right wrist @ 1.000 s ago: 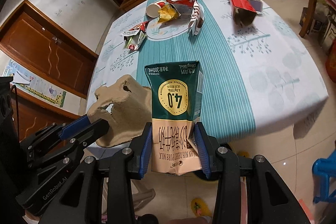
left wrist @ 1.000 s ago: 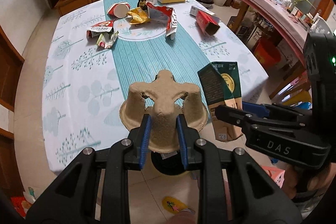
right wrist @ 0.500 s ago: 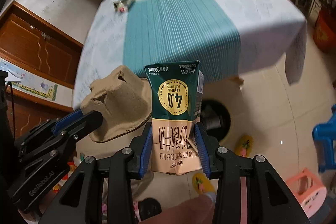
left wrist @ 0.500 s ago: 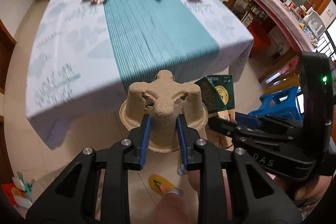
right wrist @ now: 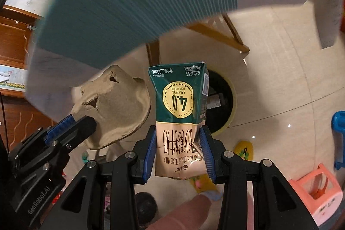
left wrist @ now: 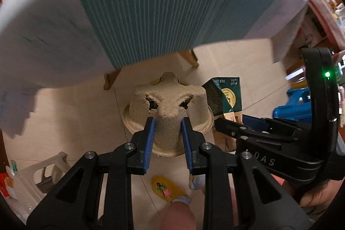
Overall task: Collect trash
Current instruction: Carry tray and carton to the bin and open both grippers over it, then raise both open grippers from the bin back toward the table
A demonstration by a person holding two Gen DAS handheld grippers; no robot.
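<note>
My left gripper (left wrist: 167, 122) is shut on a tan pulp cup carrier (left wrist: 168, 105), held above the tiled floor; the carrier also shows at the left of the right wrist view (right wrist: 112, 109). My right gripper (right wrist: 177, 135) is shut on a green and beige milk carton (right wrist: 180, 113), also seen in the left wrist view (left wrist: 226, 96). A round black trash bin with a yellow rim (right wrist: 222, 105) stands on the floor just behind the carton, partly hidden by it. In the left wrist view the bin is hidden behind the carrier.
The table's teal and white cloth (left wrist: 151, 3) hangs overhead, with wooden legs (right wrist: 224, 31) beneath. A white stool (left wrist: 38, 176) is at lower left, a pink stool (right wrist: 317, 191) and blue stool (left wrist: 291, 107) at right. The person's yellow slippers (left wrist: 166, 186) are below.
Both grippers have dropped from above the table to below its edge, tilting down toward the floor. The bin has come into view behind the carton. Both keep their hold.
</note>
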